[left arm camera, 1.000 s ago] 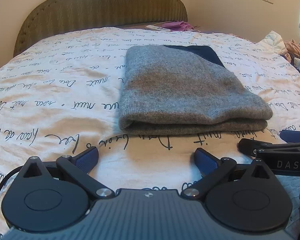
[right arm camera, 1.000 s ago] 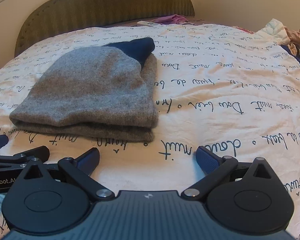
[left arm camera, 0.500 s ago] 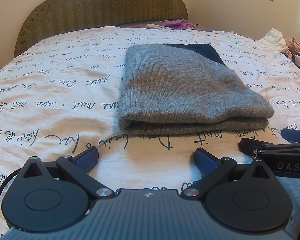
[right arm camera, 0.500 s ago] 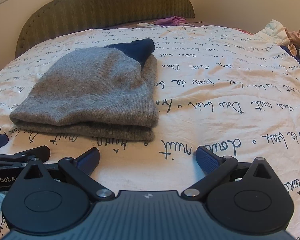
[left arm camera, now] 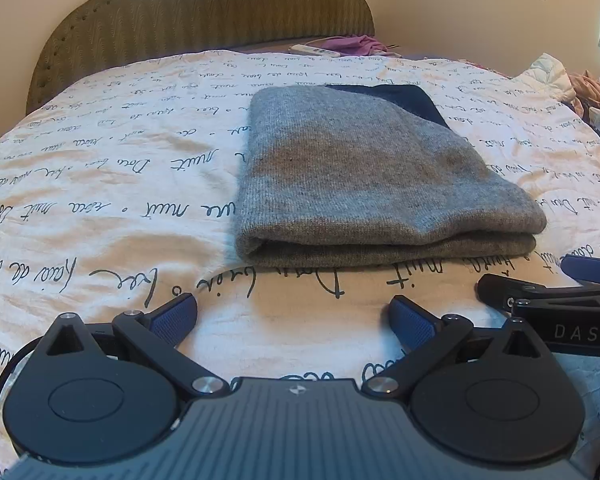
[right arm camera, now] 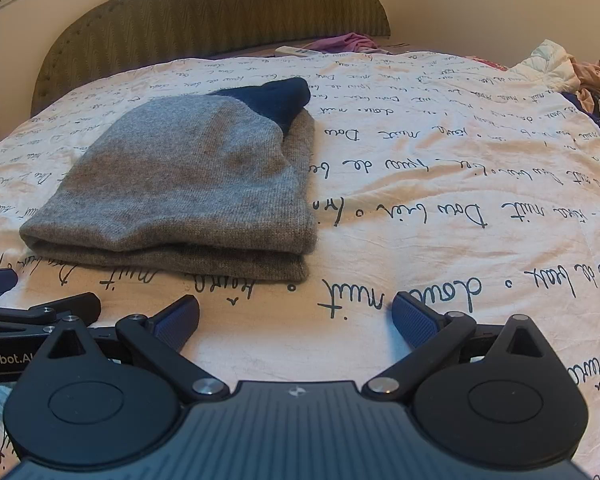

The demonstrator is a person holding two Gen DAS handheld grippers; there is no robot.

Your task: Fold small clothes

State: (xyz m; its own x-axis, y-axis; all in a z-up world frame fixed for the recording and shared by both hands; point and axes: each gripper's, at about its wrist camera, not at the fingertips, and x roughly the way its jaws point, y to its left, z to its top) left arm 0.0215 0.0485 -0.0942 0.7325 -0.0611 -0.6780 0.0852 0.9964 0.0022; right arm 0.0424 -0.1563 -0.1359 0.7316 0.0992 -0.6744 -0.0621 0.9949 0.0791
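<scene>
Both hand-held grippers are just parked low over the bed: the left hand-held gripper (left arm camera: 294, 314) has its jaws spread wide with nothing between them, and the right hand-held gripper (right arm camera: 296, 314) is the same, wide apart and empty. Compared with a second ago basically nothing has changed. The views are almost identical, maybe a hair of drift, and the grey knit garment (left arm camera: 364, 176) hasn't budged. My read is that the fold is done and the person is pausing, backed off from it.

The garment sits on the bedspread (left arm camera: 100, 184) just ahead of both grippers, not touching either. It's a soft, fuzzy fine-rib knit, folded into a chunky rounded rectangle with two thick layers showing along the near edge. A dark navy part (right arm camera: 276, 98) pokes out at the far end, so the layers aren't perfectly lined up there.

The bedspread is a thin, slightly wrinkled cream cotton-looking fabric printed with black script. Behind it there's a padded olive headboard (right arm camera: 220, 12) with a scalloped top, and a messy pile of clothes (left arm camera: 580, 88) off to the side.
</scene>
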